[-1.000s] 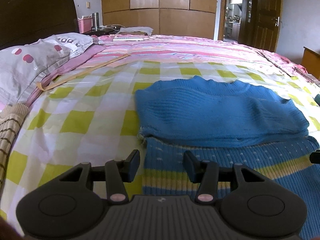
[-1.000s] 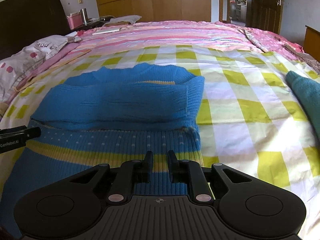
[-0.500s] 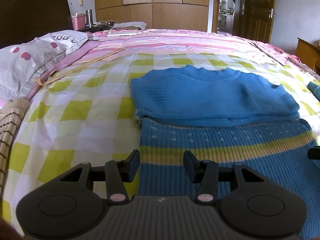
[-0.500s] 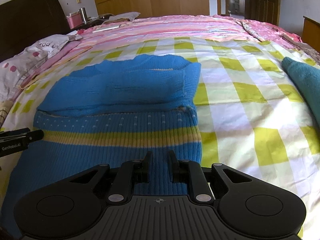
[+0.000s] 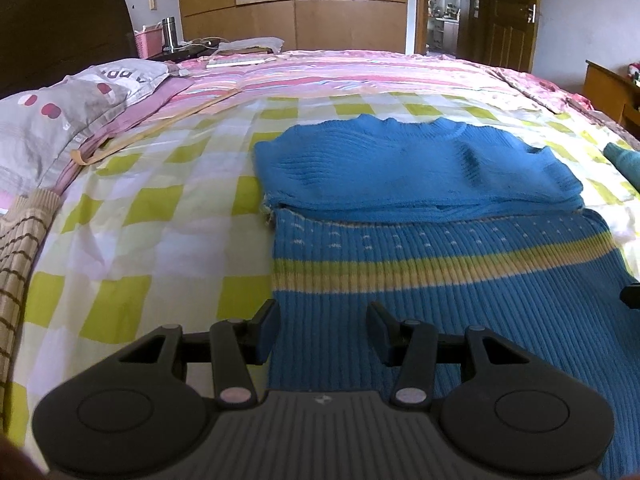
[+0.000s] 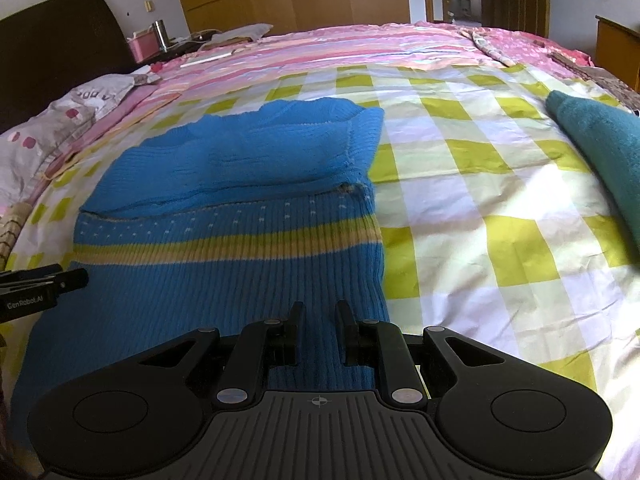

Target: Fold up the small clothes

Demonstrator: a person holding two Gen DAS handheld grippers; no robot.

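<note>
A blue knit sweater (image 5: 420,216) with a yellow stripe lies flat on the checked bed sheet, its sleeves folded in across the chest. It also shows in the right wrist view (image 6: 240,208). My left gripper (image 5: 322,320) is open and empty, over the sweater's lower left edge. My right gripper (image 6: 318,320) is open with a narrower gap and empty, over the sweater's lower right part. The left gripper's tip (image 6: 60,280) shows at the left edge of the right wrist view.
A teal garment (image 6: 600,152) lies on the sheet to the right. Pillows (image 5: 60,120) and a striped beige cloth (image 5: 16,248) lie at the left. A pink striped quilt (image 5: 360,76) covers the far bed. A nightstand with a flask (image 5: 170,34) stands behind.
Both grippers have drawn back toward the sweater's hem, so more of the lower sweater shows. Neither gripper's opening has changed and the sweater has not moved.
</note>
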